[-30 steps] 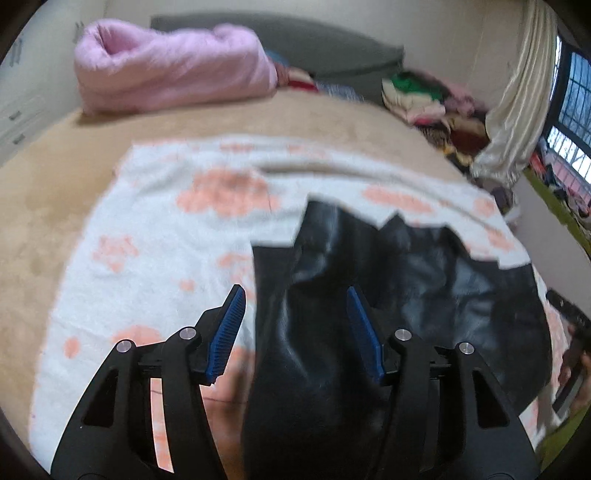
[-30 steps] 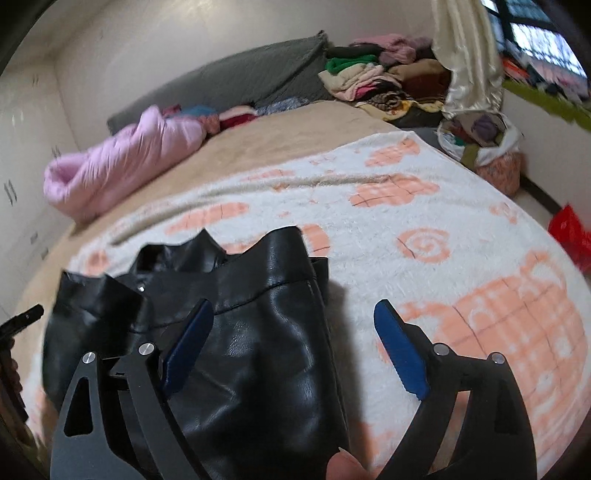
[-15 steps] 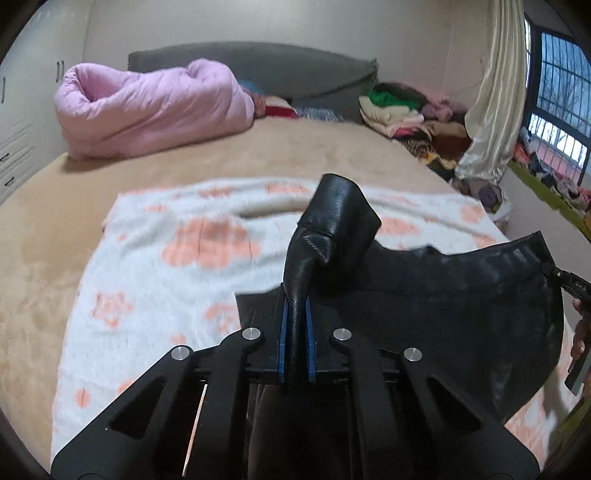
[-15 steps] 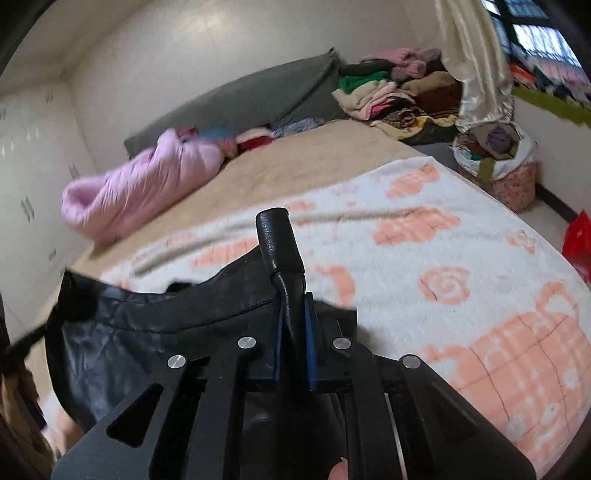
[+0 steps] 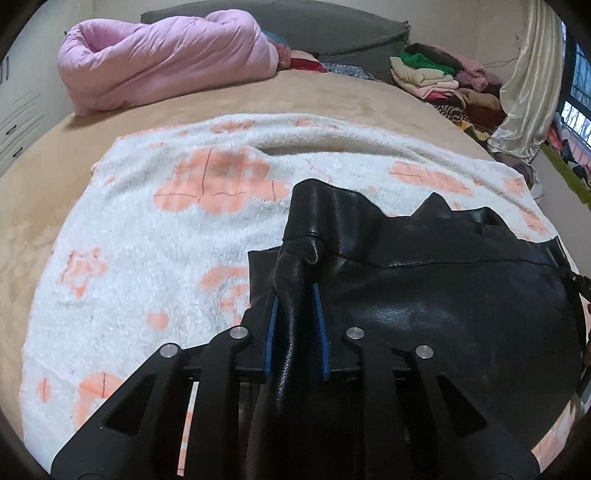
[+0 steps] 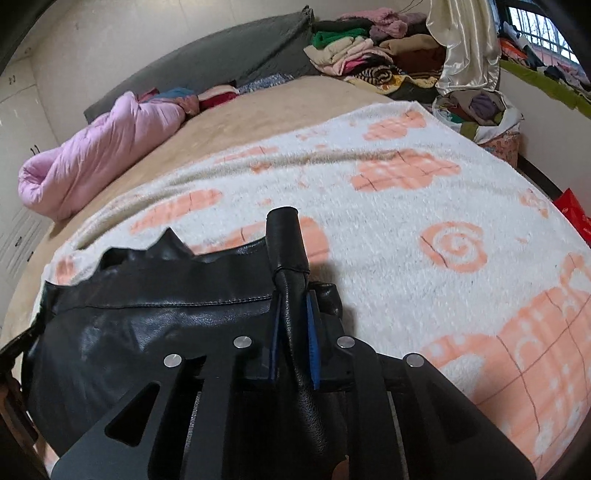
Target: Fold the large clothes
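Observation:
A black leather garment lies on a white blanket with orange patterns on the bed. My left gripper is shut on a pinched fold at the garment's left edge. My right gripper is shut on a pinched fold at the garment's right edge. The garment hangs stretched between the two grippers, low over the blanket. Its lower part is hidden behind the gripper bodies.
A rolled pink duvet and a grey headboard cushion lie at the far end of the tan bed. A heap of clothes and a cream curtain stand at the far right. The white blanket spreads ahead.
Both grippers closed on the garment's edges, lifted it, and now hold it lower and further forward over the blanket.

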The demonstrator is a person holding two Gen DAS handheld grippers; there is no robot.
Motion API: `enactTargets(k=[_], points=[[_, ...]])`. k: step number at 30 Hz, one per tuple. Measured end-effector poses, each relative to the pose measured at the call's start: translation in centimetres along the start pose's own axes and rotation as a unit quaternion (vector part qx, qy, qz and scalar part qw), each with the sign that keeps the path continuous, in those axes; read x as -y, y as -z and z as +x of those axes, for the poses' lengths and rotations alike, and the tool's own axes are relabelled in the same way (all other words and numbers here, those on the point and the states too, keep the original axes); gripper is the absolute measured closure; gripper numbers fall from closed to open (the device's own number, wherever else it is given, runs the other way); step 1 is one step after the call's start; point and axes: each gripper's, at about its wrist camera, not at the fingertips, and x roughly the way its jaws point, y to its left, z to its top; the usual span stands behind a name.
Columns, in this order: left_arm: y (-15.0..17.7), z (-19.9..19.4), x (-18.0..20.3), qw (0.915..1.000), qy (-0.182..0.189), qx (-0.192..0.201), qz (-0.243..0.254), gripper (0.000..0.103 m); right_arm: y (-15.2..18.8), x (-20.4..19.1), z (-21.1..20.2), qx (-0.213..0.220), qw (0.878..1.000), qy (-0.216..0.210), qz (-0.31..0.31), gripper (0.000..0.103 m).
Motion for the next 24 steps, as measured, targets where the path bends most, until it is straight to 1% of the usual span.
enactTargets(k=[4,8,11,12,14,16,17,18,20,22,23,24], points=[[0.3,0.6,-0.4,0.9999,0.004,-0.007,-0.009,0.089,0.5,0.8,0.8,-0.012,1.0,-0.004,0.016,0.088],[0.3,0.6,-0.5,0.9999,0.005,-0.01,-0.011,0.088,0.7,1.0,0.8,-0.015,1.0,-0.006,0.022,0.087],[0.2,0.4,-0.5,0.9999,0.003,-0.007,-0.011,0.085,0.7,0.9,0.1,-0.002,1.0,-0.006,0.021,0.083],[0.2,0.3,-0.4,1.0,-0.001,-0.006,-0.008,0.084,0.7,0.8,-0.1,0.002,1.0,-0.004,0.019,0.08],[0.1,0.0,-0.3,1.0,-0.006,-0.004,-0.005,0.083,0.6,0.9,-0.5,0.005,1.0,-0.005,0.021,0.078],[0.2,-0.2,-0.3,0.9999,-0.014,-0.003,-0.008,0.079,0.5,1.0,-0.7,0.005,1.0,-0.008,0.025,0.073],[0.1,-0.3,-0.3,0.9998,-0.015,-0.002,-0.009,0.078,0.5,1.1,-0.9,0.004,1.0,-0.011,0.028,0.069],[0.2,-0.5,-0.3,0.9998,-0.016,-0.002,-0.01,0.077,0.6,1.2,-1.0,0.002,0.999,-0.014,0.03,0.061],[0.0,-1.0,-0.4,0.9998,-0.02,0.0,-0.009,0.074,0.6,1.3,-1.5,0.004,0.999,-0.008,0.035,0.043],[-0.1,-1.6,-0.4,0.9997,-0.022,0.006,-0.009,0.066,0.8,1.3,-2.2,0.014,0.999,-0.01,0.038,0.043],[-0.2,-2.0,-0.4,0.9997,-0.023,0.008,-0.01,0.056,0.8,1.3,-2.5,0.017,0.999,-0.011,0.038,0.037],[-0.1,-2.5,-0.4,0.9996,-0.025,0.011,-0.011,0.048,0.9,1.2,-3.0,0.018,0.999,-0.014,0.038,0.027]])
